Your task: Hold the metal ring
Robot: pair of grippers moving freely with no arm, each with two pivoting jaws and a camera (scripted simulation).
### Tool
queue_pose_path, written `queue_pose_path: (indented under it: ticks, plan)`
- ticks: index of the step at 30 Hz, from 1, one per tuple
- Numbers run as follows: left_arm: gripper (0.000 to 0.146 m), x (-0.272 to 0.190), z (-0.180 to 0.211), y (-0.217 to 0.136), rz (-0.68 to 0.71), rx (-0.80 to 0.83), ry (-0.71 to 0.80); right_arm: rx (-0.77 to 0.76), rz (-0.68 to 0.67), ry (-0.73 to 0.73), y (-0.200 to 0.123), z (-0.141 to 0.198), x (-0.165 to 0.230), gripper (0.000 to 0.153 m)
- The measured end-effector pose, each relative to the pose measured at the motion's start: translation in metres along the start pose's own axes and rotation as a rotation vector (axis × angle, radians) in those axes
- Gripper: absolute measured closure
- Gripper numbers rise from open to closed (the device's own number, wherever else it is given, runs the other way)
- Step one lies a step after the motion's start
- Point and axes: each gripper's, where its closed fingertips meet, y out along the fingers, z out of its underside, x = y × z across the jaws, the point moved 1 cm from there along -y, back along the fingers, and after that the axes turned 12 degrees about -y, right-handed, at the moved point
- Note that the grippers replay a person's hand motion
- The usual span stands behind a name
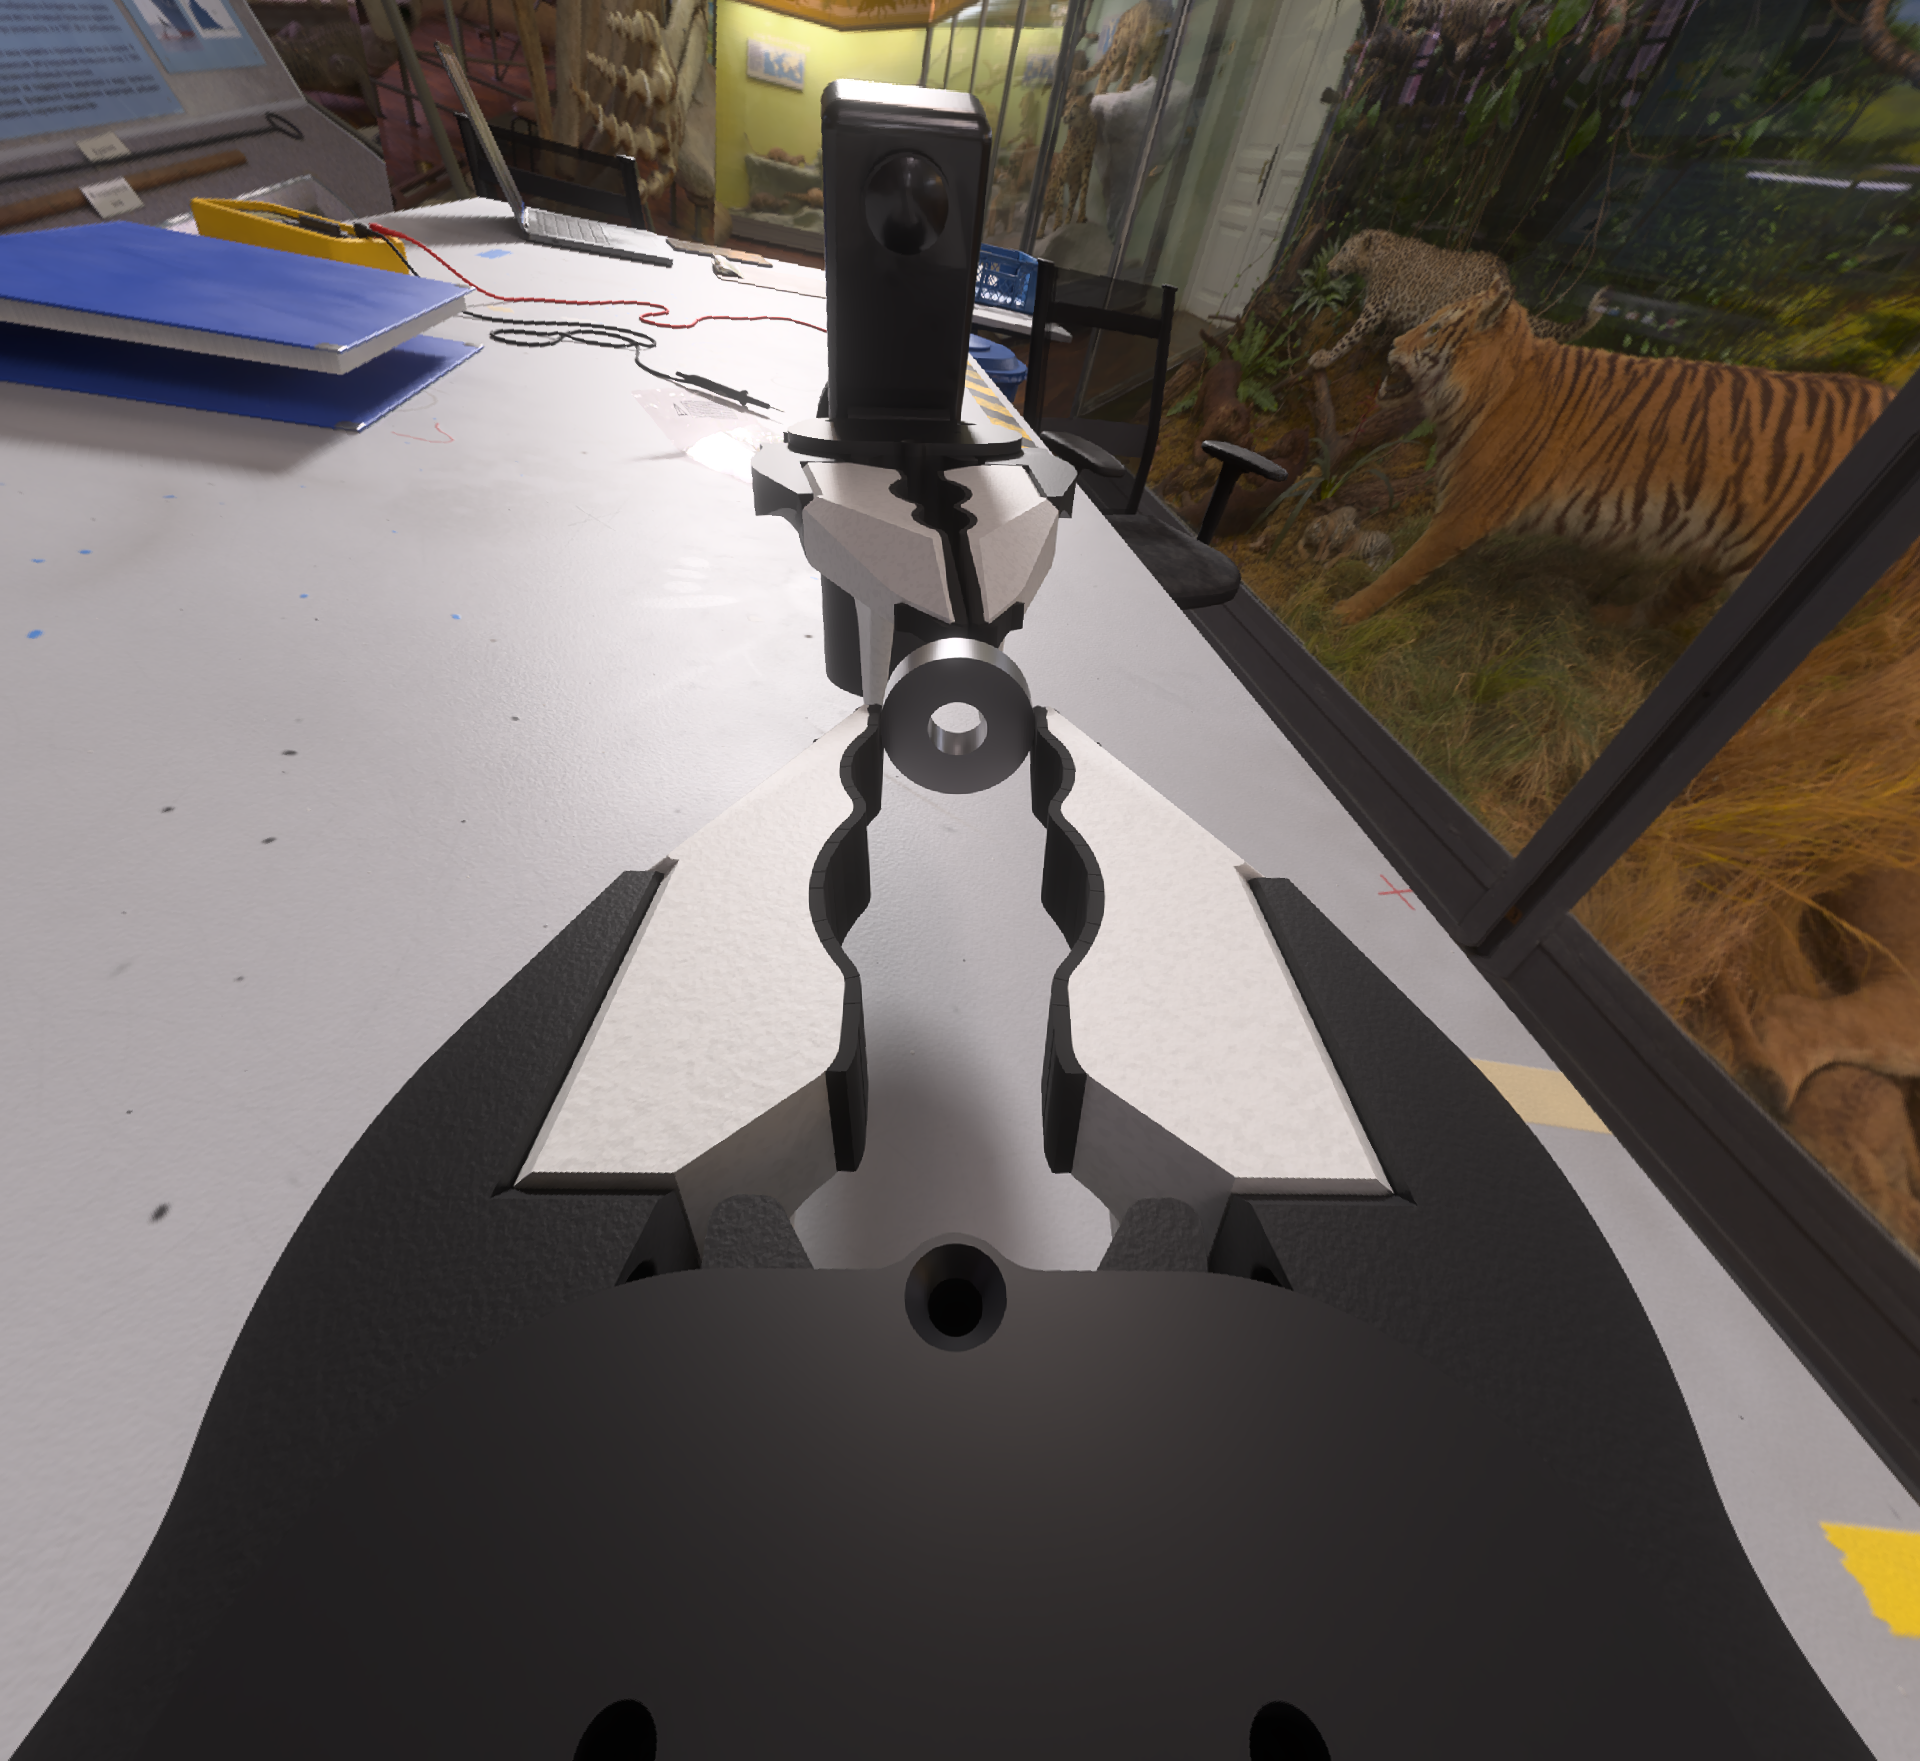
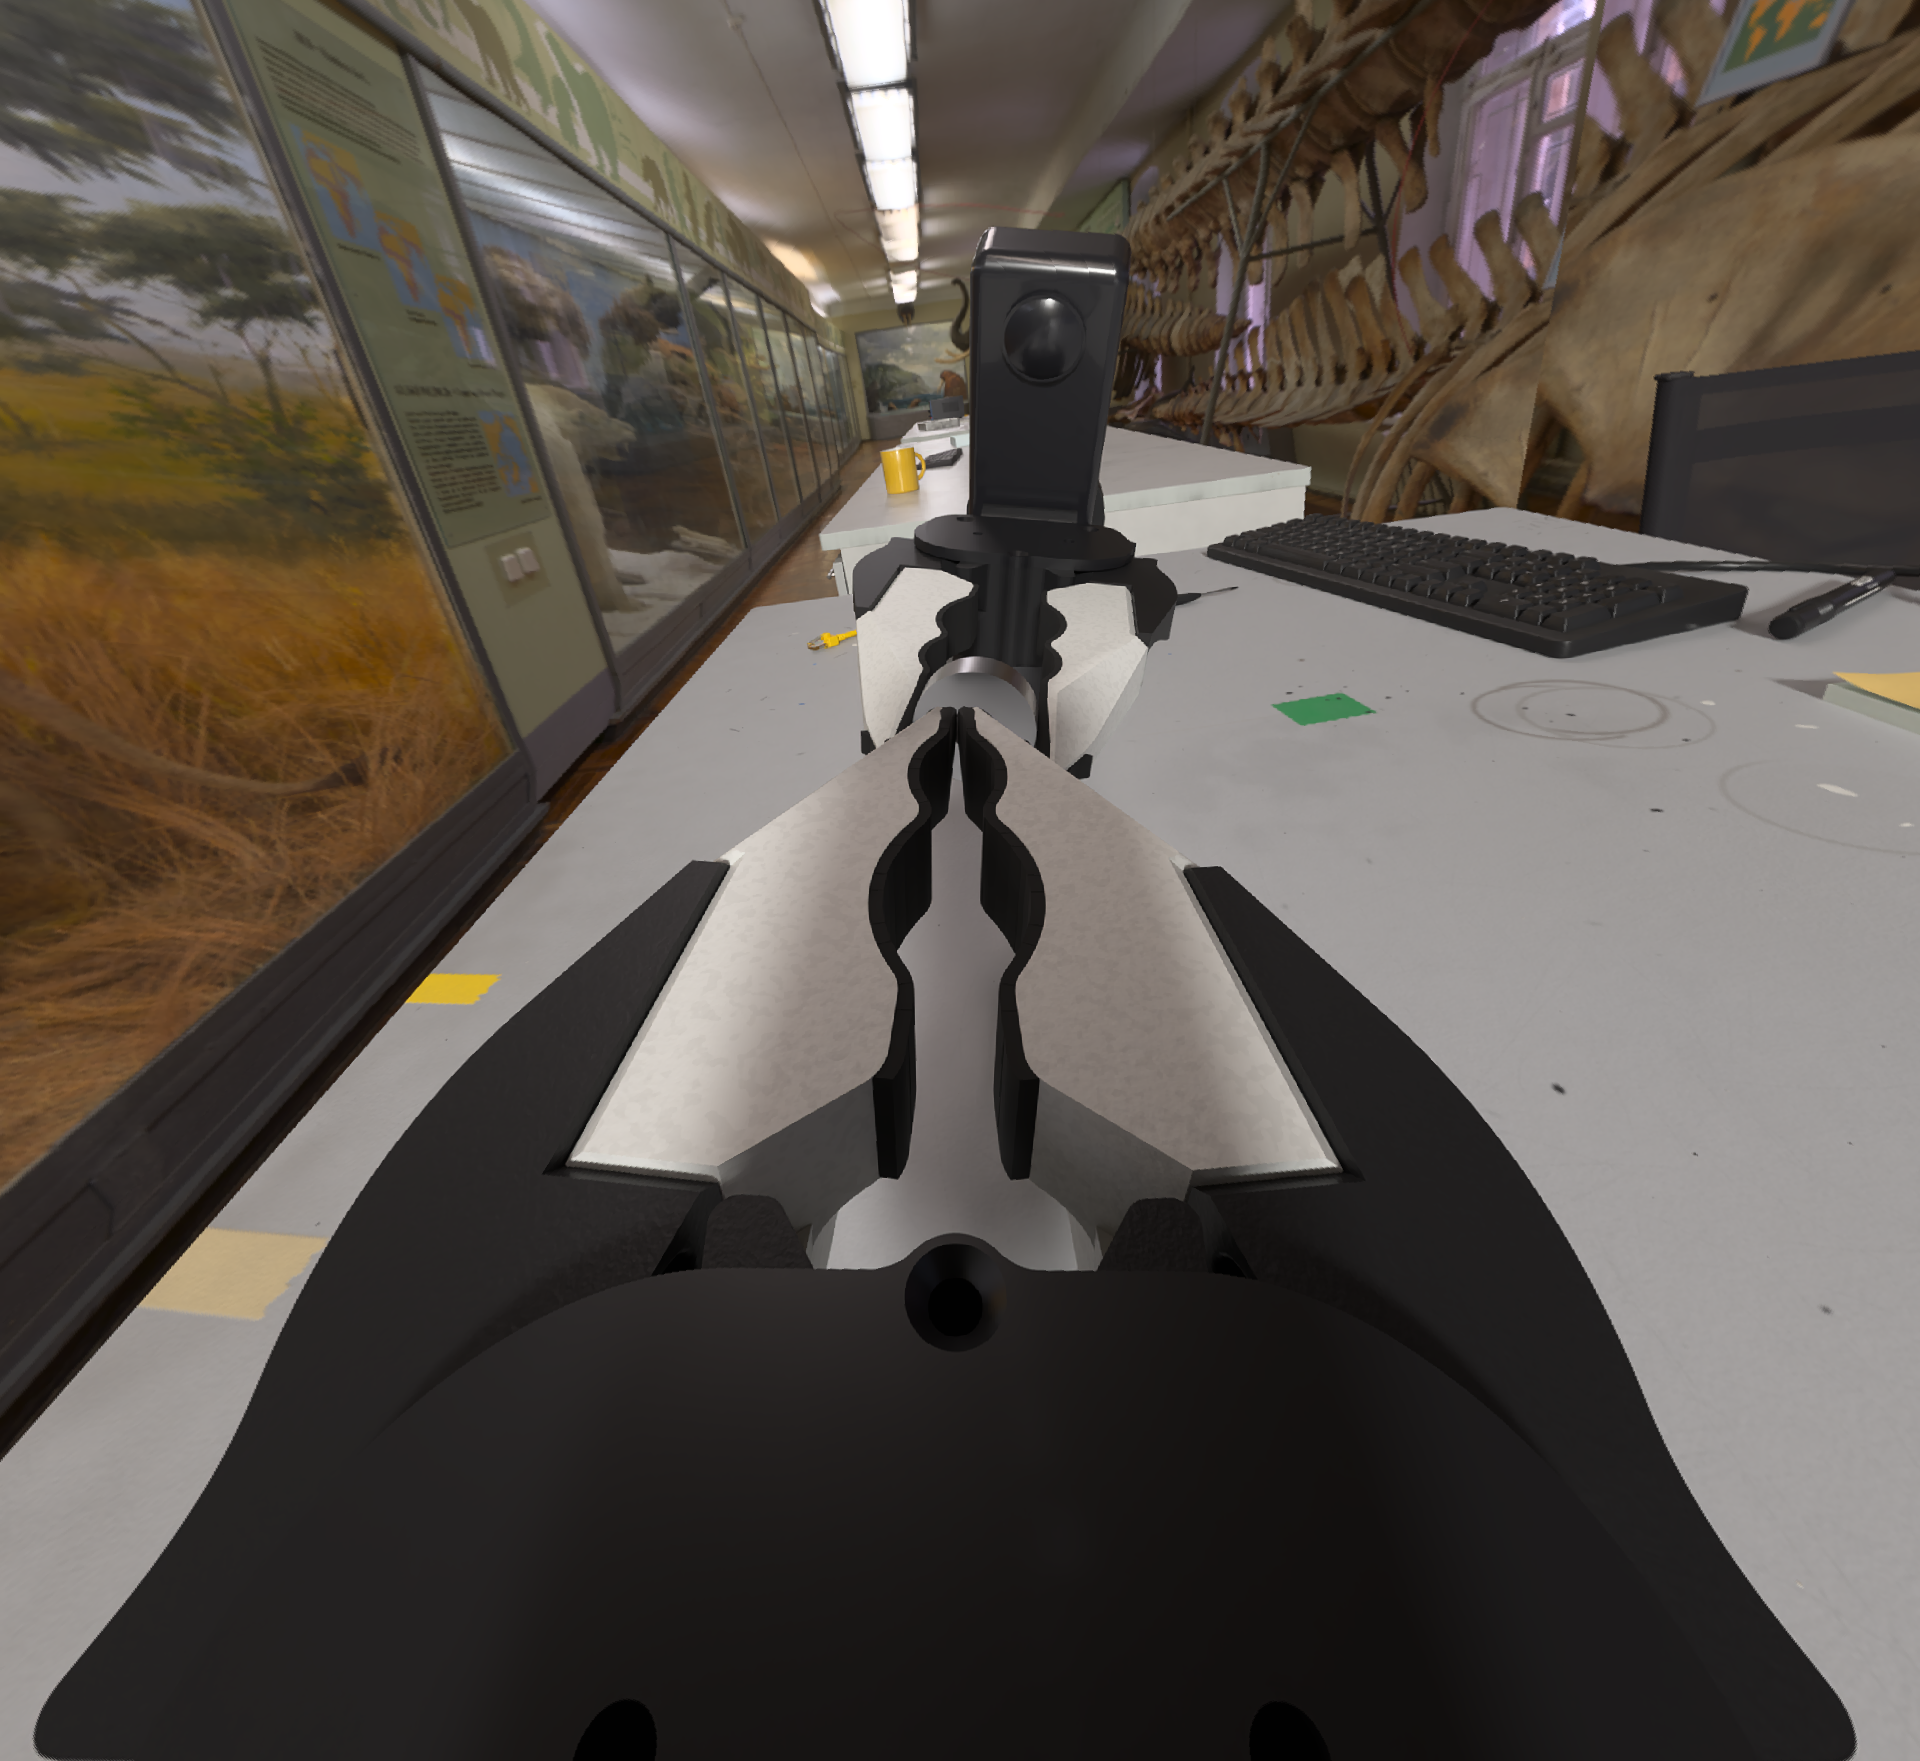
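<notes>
The metal ring (image 1: 956, 729), a thick silver washer with a small hole, is held upright above the white table (image 1: 416, 724). My left gripper (image 1: 956, 737) is shut on it, one fingertip on each side of its rim. My right gripper (image 1: 964, 636) faces the left one from the far side, jaws closed together, its tips at the ring's upper back. In the right wrist view my right gripper (image 2: 954, 722) is shut with only a sliver of a gap. The ring (image 2: 987, 688) shows just beyond its tips, between the left gripper's white fingers (image 2: 1096, 662).
A blue binder (image 1: 208, 298), a yellow box (image 1: 301, 231), red and black cables (image 1: 623, 324) and a laptop (image 1: 551, 205) lie on the table's far left. A black keyboard (image 2: 1475, 579), a marker (image 2: 1829, 605), a green square (image 2: 1323, 709) and a yellow mug (image 2: 902, 470) show in the right wrist view. Glass showcases run along the table's edge.
</notes>
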Motion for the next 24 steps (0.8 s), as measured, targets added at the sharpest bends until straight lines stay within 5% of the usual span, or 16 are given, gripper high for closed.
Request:
queue_pose_path:
  ticks: [10,24]
  plan:
    - [0.118,0.005,-0.003,-0.007,-0.051,-0.002,0.051,-0.076,-0.003,0.015,-0.005,-0.012,-0.001,0.153]
    - [0.118,0.004,0.005,-0.004,-0.054,0.028,0.126,0.076,0.024,-0.021,0.004,0.007,0.000,0.138]
